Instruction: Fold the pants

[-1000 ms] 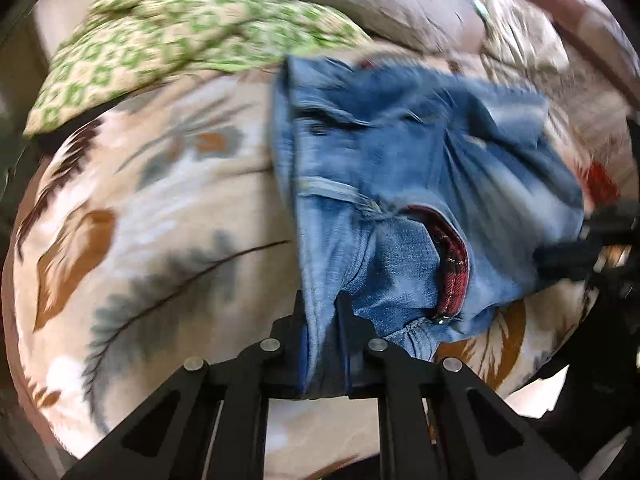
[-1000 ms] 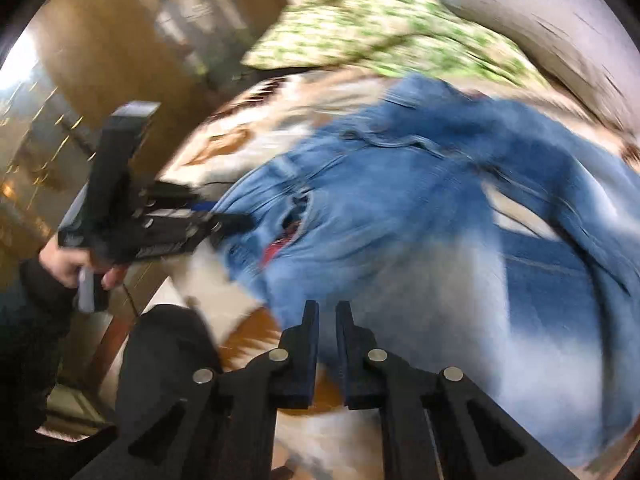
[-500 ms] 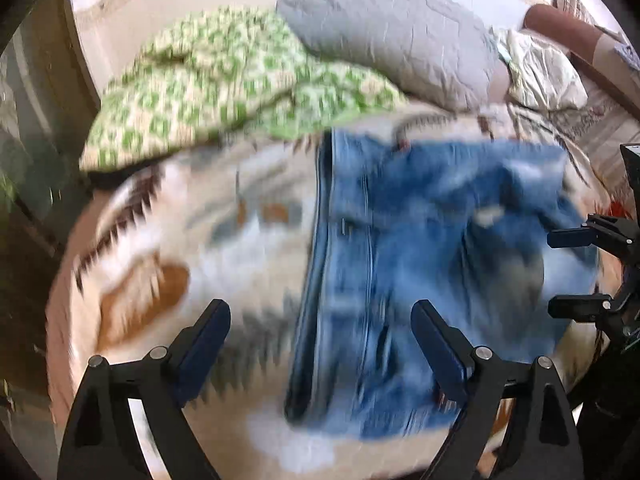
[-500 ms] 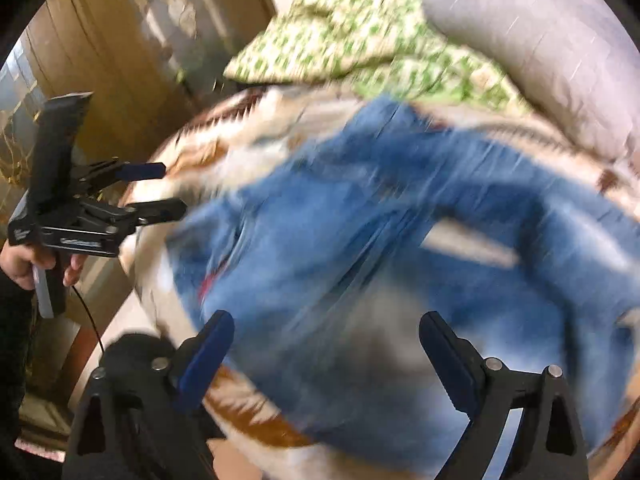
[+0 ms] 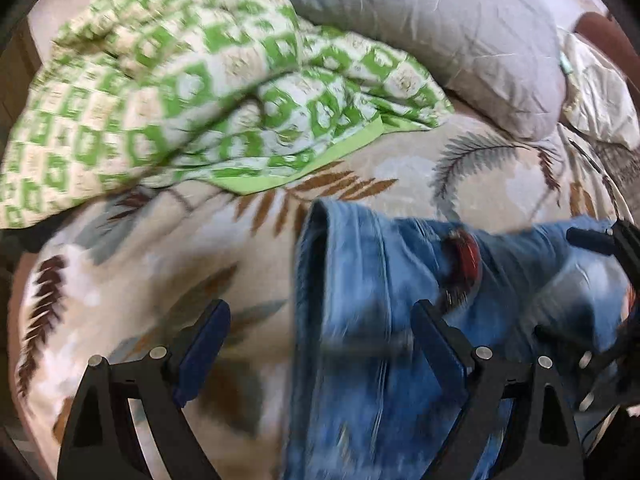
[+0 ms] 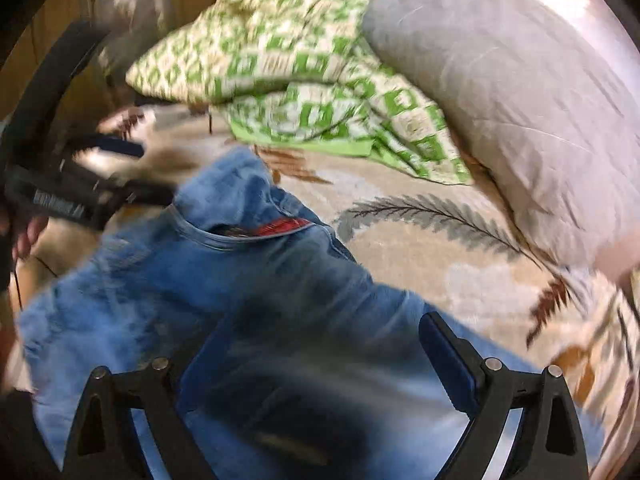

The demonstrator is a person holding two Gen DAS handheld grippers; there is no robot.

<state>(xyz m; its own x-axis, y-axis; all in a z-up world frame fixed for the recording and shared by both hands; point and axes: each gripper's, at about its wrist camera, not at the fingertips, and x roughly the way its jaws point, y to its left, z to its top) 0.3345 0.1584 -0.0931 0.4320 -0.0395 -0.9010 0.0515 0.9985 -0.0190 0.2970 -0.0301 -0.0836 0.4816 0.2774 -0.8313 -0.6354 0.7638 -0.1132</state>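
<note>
Leaf-print bedspread [image 5: 120, 300] carries the jeans [image 5: 360, 320], lying loose near the bed's edge. Left gripper [image 5: 320, 344] and right gripper [image 6: 316, 360] both gape wide, empty. Best regrip each side evenly before folding.

A leaf-print bedspread [image 5: 400, 160] carries a green-checked quilt [image 5: 160, 80] beside a grey pillow [image 5: 440, 20].

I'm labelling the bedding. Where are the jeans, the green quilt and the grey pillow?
jeans [image 5: 360, 280]: left wrist view, blue denim.
green quilt [image 5: 168, 92]: left wrist view, checked middle.
grey pillow [image 6: 520, 92]: right wrist view, creased face.
</note>
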